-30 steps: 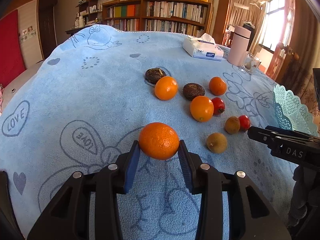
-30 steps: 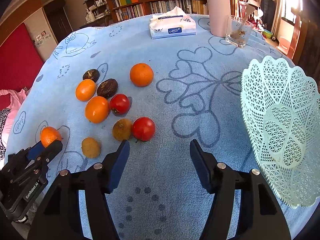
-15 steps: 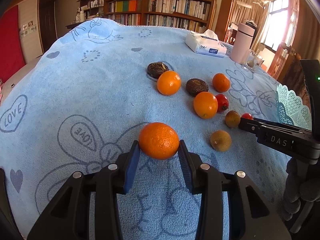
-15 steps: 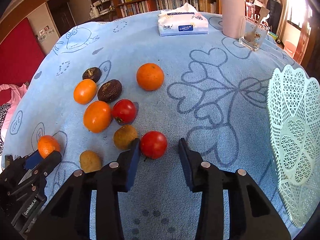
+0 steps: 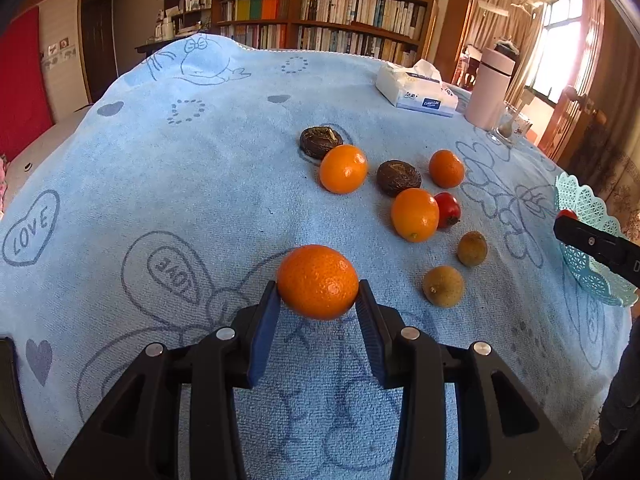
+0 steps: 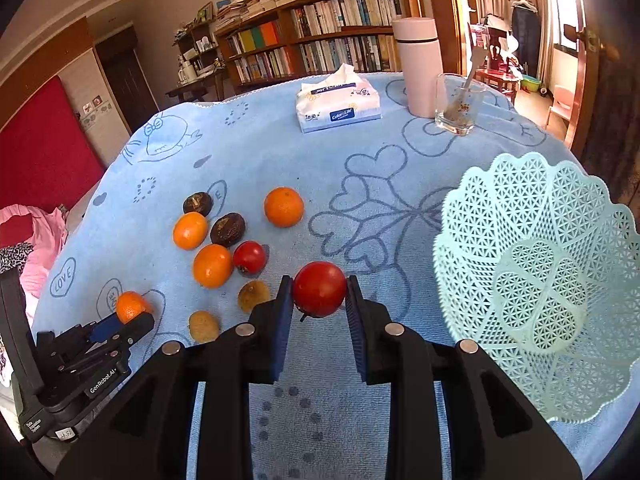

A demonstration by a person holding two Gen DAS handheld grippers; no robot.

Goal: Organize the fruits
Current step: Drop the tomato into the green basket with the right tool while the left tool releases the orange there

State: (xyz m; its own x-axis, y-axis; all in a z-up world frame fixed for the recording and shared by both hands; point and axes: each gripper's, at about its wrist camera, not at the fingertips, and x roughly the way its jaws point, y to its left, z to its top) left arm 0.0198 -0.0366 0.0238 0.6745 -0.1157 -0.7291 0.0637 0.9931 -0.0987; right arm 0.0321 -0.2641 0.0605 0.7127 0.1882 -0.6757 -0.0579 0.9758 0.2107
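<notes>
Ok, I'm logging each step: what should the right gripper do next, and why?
Probably carry the tomato rightward over the empty mint basket and release. The right gripper has just closed its jaws on it, and the basket sits beside it.

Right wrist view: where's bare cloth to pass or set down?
Free: the strip between the fruit cluster and the basket, and cloth up to the tissue pack. Crowded: the cluster itself, beside the left gripper.

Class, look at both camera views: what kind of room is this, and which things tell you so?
Most likely a home living room or study: a long bookshelf crammed with books, a table under a cartoon-printed blue towel, and a tissue box beside a pink flask.
</notes>
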